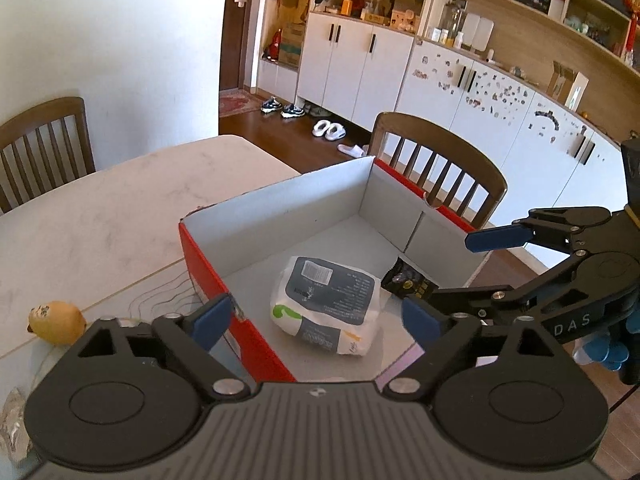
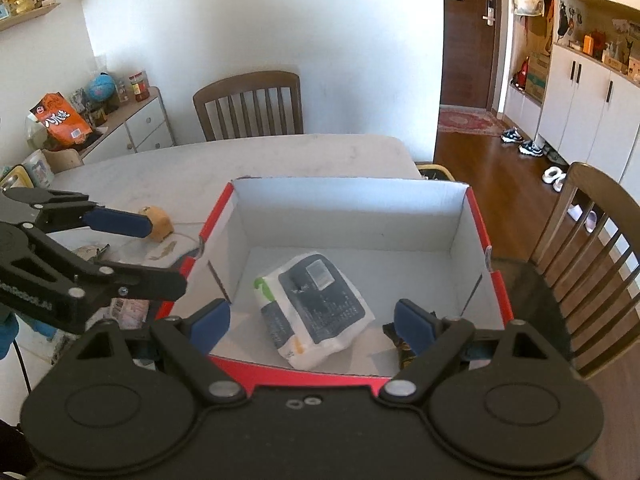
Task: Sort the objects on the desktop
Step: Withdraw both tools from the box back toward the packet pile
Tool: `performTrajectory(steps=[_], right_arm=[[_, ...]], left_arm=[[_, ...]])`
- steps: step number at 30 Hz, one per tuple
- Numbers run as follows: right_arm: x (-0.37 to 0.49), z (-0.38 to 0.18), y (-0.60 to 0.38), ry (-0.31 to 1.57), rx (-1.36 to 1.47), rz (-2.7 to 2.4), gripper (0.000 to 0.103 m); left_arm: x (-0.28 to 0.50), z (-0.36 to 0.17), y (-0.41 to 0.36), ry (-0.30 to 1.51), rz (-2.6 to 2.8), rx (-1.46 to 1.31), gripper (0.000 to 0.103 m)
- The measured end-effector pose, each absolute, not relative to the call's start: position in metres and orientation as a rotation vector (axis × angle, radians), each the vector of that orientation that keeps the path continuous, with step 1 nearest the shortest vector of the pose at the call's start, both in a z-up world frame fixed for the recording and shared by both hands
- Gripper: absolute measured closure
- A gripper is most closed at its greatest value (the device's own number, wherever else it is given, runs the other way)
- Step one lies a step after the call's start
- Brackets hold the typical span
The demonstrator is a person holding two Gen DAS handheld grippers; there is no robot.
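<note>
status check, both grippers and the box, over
Left gripper open, empty. Right gripper open, empty. Wipes pack and dark snack packet lie inside red box. Yellow toy on table, unsorted.

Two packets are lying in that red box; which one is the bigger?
The white wet-wipes pack with the dark label, mid-box. The small black snack packet sits beside it near the wall.

Matt cardboard box (image 2: 352,208), glossy plastic pack (image 2: 316,308)

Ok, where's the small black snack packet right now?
The black snack packet lies inside the red box, right of the white wipes pack in both views.
</note>
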State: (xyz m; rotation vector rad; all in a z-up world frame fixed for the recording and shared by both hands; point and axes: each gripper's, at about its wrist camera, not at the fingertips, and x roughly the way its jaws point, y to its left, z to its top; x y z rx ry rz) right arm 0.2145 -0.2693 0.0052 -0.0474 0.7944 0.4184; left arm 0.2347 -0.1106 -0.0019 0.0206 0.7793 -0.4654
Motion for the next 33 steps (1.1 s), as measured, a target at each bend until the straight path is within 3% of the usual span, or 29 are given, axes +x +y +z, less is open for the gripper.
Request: performTrajectory(steps=[20,33], right_arm=[[0.161,0.013,-0.197,0.709,-0.063,0.453,0.013],[0.142,0.008,-0.139,0.693,-0.050,0.473,0.013]], left_arm=[[0.170,0.018,-0.022,0.663,-0.328,-0.022,0.000],[0.129,0.002,0.046,0.642,-0.303,-0.006,0.000]])
